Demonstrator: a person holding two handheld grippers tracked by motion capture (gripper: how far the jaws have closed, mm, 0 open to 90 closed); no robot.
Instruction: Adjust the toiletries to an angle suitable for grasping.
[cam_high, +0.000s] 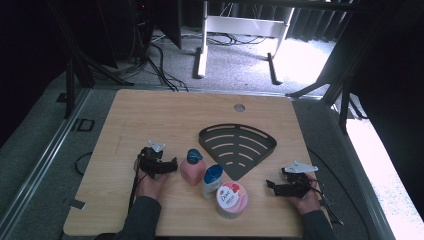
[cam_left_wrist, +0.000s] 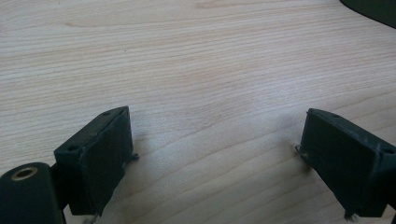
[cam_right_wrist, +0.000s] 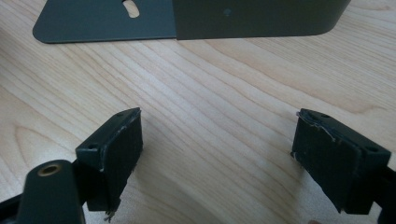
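Left hand-held gripper (cam_high: 172, 164) spread, empty, just left of upright pink bottle (cam_high: 192, 168); right hand-held gripper (cam_high: 270, 185) spread, farther.

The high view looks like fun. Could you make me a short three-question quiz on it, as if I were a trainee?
1. True or false: both grippers have their jaws apart and hold nothing.
2. What lies nearest the left gripper: A the dark corner shelf, B the pink bottle, C the Dove jar?
3. Fill in: the white bottle has a ___ cap.

Key: 1 true, as the right gripper is also open; 2 B; 3 blue.
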